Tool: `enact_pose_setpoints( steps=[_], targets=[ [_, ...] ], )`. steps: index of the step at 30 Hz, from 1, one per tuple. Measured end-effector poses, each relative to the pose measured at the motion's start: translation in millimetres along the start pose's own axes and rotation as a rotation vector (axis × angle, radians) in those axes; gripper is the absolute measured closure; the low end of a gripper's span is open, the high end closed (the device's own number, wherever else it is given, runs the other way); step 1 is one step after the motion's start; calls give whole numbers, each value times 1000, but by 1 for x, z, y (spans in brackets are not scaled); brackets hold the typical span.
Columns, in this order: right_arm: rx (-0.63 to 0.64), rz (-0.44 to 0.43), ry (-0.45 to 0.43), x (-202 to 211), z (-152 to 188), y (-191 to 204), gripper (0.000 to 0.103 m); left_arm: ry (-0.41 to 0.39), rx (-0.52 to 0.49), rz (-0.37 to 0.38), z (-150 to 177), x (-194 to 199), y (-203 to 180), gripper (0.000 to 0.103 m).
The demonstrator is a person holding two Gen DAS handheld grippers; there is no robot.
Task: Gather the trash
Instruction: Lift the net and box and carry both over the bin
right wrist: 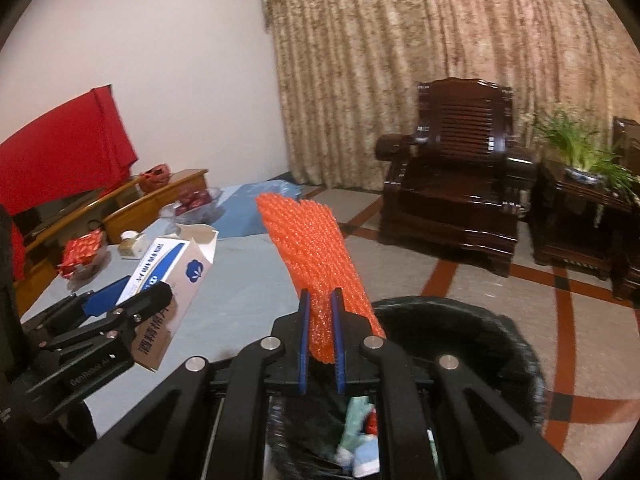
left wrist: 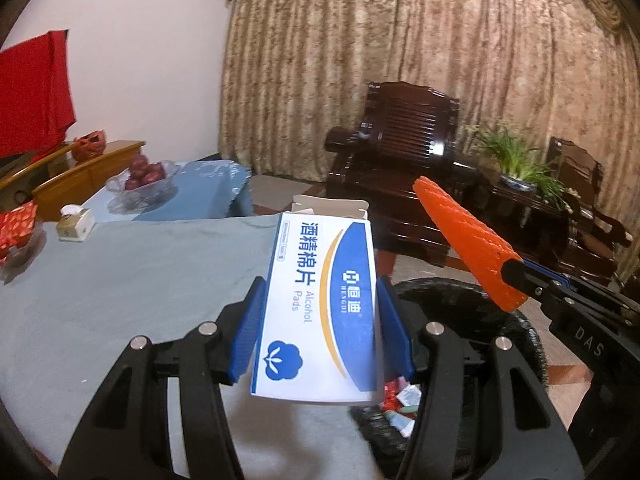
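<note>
My left gripper (left wrist: pixel 320 292) is shut on a white and blue alcohol pads box (left wrist: pixel 320 300), its blue pads pressing both long sides; the box's top flap stands open. In the right wrist view that box (right wrist: pixel 176 276) and the left gripper (right wrist: pixel 128 300) show at the left, over the table edge. My right gripper (right wrist: pixel 320 300) is shut on a strip of orange bubble wrap (right wrist: pixel 312 248) that sticks up and forward; the same orange bubble wrap (left wrist: pixel 468 240) shows at the right of the left wrist view. Below both grippers stands a black-lined trash bin (right wrist: pixel 480 344) with several wrappers inside.
A table with a grey-blue cloth (left wrist: pixel 120 280) lies to the left, bearing a glass bowl of red fruit (left wrist: pixel 144 180), a small tissue box (left wrist: pixel 76 224) and red packets (left wrist: pixel 16 228). A dark wooden armchair (right wrist: pixel 456 184), a side table with a plant (right wrist: pixel 580 160) and curtains stand beyond.
</note>
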State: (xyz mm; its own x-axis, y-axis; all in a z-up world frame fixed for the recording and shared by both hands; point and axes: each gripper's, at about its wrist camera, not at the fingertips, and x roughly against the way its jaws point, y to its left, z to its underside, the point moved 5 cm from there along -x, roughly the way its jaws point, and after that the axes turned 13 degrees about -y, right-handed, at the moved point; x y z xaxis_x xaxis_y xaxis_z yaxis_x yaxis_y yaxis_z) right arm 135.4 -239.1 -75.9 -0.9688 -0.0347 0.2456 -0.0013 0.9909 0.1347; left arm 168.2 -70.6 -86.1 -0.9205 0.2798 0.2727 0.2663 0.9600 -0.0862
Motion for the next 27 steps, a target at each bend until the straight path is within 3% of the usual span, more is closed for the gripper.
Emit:
enact_pose_setpoints(
  steps=[10, 27],
  targets=[
    [-23, 139, 22, 20, 15, -63, 93, 16, -35, 98, 16, -19, -57, 49],
    [-77, 223, 115, 15, 57, -119, 93, 108, -81, 185, 62, -65, -112, 49]
  ],
)
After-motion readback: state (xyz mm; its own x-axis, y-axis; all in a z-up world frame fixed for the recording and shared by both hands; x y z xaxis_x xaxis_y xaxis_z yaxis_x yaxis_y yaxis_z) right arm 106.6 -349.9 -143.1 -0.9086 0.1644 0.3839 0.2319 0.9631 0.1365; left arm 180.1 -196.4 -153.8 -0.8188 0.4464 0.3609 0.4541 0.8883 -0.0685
